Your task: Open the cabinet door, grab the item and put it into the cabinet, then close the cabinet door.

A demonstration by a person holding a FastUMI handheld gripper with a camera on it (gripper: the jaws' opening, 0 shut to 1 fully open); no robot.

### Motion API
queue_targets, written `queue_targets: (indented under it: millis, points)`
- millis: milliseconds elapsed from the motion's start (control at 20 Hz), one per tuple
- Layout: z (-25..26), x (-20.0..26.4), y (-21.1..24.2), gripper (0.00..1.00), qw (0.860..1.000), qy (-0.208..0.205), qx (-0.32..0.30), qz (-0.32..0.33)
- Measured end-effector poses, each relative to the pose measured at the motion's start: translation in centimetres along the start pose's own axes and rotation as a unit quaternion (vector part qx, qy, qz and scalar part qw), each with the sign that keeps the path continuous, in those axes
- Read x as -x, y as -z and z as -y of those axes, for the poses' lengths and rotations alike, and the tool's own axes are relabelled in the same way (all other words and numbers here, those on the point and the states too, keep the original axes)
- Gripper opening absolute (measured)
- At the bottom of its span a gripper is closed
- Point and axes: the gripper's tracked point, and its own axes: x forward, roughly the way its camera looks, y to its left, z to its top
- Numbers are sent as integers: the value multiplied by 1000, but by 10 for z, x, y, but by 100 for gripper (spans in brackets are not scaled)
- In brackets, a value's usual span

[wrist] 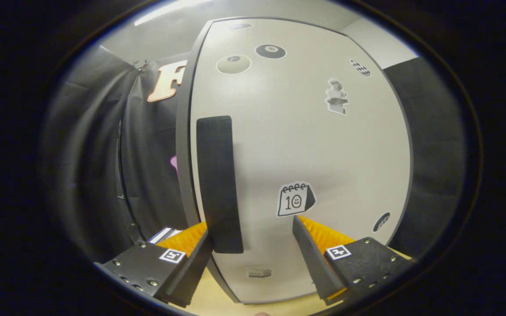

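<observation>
Cabinet door (297, 145) dead ahead, closed from the look of it: smooth, matte, off-white panel with rounded corners and a dark edge down its left side. Long, flat, dark rectangular handle (218, 184) mounted upright near that edge, slightly rough in texture. Gripper (253, 230) spread wide and holding nothing, left fingertip touching or just short of the handle's lower end, right fingertip well apart at 3 o'clock from it, ridged pads facing inward. Calendar sticker (295, 199) just beyond the right fingertip. Round billiard-ball stickers (270, 51) toward 12 o'clock on the door, a small figure sticker (336, 97) toward 1 o'clock. Pale wooden surface (211, 300) beneath the fingers. Wrinkled black cloth (99, 153) at 9 o'clock.
</observation>
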Motion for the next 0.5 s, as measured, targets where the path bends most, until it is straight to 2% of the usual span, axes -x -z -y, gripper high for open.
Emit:
queue_targets:
  millis: [200,500]
  points:
    - [3,23,-4,100,1000,-9,-5,2]
    - [23,98,-14,100,1000,-1,21,11]
